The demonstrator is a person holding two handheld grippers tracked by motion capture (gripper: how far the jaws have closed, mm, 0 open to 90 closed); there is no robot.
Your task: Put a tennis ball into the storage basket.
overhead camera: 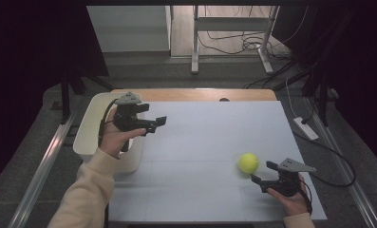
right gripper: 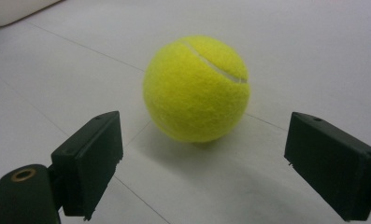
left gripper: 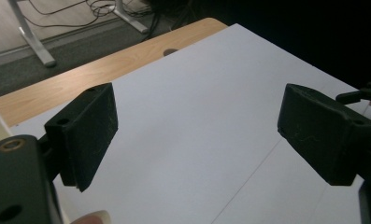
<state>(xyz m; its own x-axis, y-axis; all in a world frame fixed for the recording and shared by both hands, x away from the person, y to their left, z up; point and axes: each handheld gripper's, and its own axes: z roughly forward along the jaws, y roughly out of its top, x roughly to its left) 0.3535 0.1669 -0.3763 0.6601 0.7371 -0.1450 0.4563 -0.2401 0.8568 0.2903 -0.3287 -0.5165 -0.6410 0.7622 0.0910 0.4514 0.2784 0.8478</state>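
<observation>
On counter (overhead camera: 200, 142), tennis ball (right gripper: 196, 88) judged light, fuzzy, springy, roll-prone; best gripped across middle. Right claw (right gripper: 202, 163) released, left claw (left gripper: 197, 135) released, nothing held.

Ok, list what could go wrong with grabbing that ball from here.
1. The ball rests loose on the smooth white table, ahead of the right gripper, whose jaws stand open. A nudge from one jaw before the other could send it rolling.
2. It lies near the table's right side, so a roll that way might take it off.
3. The bin sits far left, by the left gripper: a long carry, so a weak grip may slip.
</observation>
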